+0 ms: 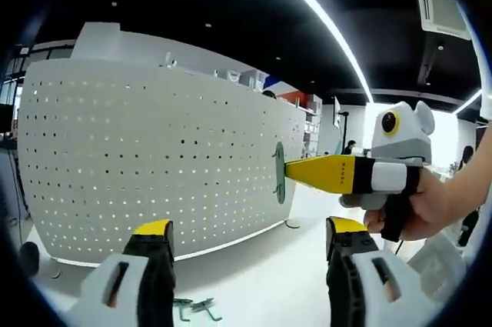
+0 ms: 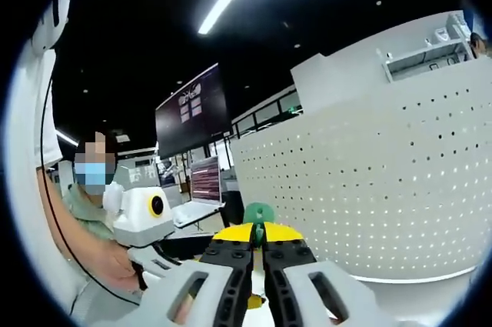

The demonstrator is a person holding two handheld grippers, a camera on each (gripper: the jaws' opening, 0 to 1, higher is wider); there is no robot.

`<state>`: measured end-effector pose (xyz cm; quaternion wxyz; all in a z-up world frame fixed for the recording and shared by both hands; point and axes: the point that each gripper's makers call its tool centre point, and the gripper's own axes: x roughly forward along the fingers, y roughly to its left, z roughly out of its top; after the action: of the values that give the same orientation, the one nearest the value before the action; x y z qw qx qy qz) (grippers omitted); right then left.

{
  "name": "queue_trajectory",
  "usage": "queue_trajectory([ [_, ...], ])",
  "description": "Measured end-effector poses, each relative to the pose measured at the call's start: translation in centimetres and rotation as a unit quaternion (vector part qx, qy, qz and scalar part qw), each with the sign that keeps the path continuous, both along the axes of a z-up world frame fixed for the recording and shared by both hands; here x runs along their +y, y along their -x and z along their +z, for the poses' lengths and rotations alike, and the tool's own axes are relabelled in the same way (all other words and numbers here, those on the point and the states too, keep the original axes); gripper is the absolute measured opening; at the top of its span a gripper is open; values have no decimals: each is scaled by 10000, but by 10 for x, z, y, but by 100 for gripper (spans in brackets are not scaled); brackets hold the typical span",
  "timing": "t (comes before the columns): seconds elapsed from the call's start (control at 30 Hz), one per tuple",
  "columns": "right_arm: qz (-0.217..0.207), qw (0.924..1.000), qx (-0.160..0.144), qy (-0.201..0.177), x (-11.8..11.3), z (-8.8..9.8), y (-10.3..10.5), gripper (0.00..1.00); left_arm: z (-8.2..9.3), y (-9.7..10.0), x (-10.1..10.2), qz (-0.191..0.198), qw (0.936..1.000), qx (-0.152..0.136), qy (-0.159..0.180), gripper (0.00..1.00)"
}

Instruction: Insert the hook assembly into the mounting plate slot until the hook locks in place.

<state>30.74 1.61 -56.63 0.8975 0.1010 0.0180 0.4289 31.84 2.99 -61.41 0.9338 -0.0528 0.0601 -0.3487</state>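
The mounting plate is a white perforated pegboard standing upright on the white table; it also rises at the right of the right gripper view. My right gripper comes in from the right with its yellow jaws shut on the green hook assembly, whose flat oval base is at the board's face. In the right gripper view, the hook's green top pokes up between the shut black jaws. My left gripper stands open below the board with nothing between its fingers.
Loose metal hooks lie on the white table between the left jaws. A person stands at the left of the right gripper view, with a dark screen and a laptop behind.
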Motion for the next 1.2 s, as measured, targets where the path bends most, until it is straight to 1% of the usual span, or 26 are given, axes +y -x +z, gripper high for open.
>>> queue_trajectory([
  [0.07,-27,10000,-43,86,1,1,1,0,1,-1,1,14,10000,-36,-29,83],
  [0.1,-77,9996,-151,211,1,2,0,0,2,-1,1,10,10000,-40,-34,83],
  [0.13,-155,9987,-309,376,0,3,-1,0,2,-1,1,11,10000,-44,-31,83],
  [0.17,-285,9957,-579,667,-1,4,-3,1,3,-1,1,15,10000,-50,-29,82],
  [0.2,-329,9932,-728,843,0,4,-2,1,2,-1,2,38,10000,-38,-40,82],
  [0.3,-497,9891,-865,1086,-2,4,-5,1,0,-2,3,62,10000,24,2,82],
  [0.37,-530,9879,-912,1135,-3,5,-5,1,0,-2,4,74,10000,6,-15,82],
  [0.53,-613,9876,-888,1143,-6,7,-9,1,1,-2,4,76,10000,-20,-22,81],
  [0.57,-655,9880,-841,1116,-7,7,-10,1,2,-2,4,83,10000,-21,-11,81],
  [0.67,-768,9884,-787,1046,-9,11,-15,1,2,-2,6,99,9998,-81,-121,81],
  [0.87,-1070,9857,-702,1099,-11,15,-32,1,3,-3,14,152,9993,-214,-281,81],
  [0.93,-1123,9857,-664,1065,-10,17,-36,1,3,-3,16,159,9991,-241,-294,80],
  [1.1,-1344,9825,-677,1096,-12,25,-49,1,2,-3,27,250,9988,-272,-313,80],
  [1.2,-1449,9813,-679,1074,-12,30,-55,1,2,-3,33,278,9991,-237,-227,81],
])
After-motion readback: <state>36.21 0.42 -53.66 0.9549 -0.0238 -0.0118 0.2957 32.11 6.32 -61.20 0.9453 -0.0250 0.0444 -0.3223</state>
